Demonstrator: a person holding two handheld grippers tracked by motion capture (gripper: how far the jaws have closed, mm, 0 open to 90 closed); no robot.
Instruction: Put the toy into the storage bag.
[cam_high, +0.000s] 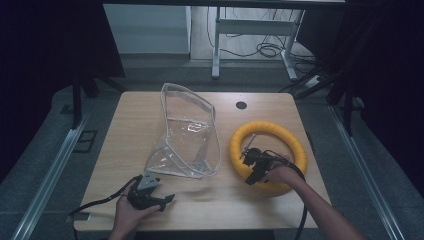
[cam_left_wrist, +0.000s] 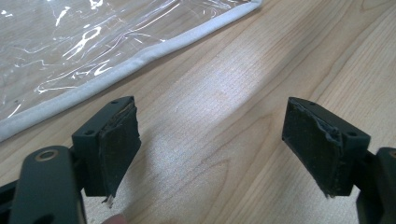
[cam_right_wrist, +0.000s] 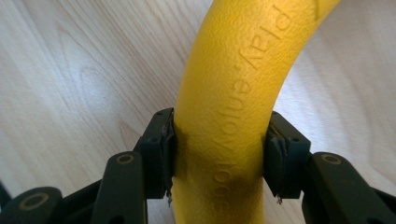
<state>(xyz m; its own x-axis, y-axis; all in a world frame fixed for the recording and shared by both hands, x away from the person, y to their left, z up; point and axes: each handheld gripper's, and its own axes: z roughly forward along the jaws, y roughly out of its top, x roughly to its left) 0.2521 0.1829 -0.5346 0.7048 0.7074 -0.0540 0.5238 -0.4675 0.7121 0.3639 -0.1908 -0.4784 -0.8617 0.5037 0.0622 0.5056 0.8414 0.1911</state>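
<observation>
A yellow foam ring (cam_high: 270, 127) lies flat on the right half of the wooden table (cam_high: 125, 125). My right gripper (cam_high: 249, 173) is shut on the ring's near left arc. In the right gripper view the pads press both sides of the yellow ring (cam_right_wrist: 233, 70), which bears raised lettering. A clear plastic bag (cam_high: 190, 135) with a pale trimmed edge lies at the table's middle. My left gripper (cam_high: 167, 202) rests low near the front left, held by a hand, open and empty. The bag's edge (cam_left_wrist: 140, 56) lies just beyond the left gripper (cam_left_wrist: 210, 149).
A dark round hole (cam_high: 241, 105) sits in the tabletop near the far edge. Bare wood lies between the bag and the front edge. Beyond the table stand a white desk frame (cam_high: 252, 27) and loose cables on the floor.
</observation>
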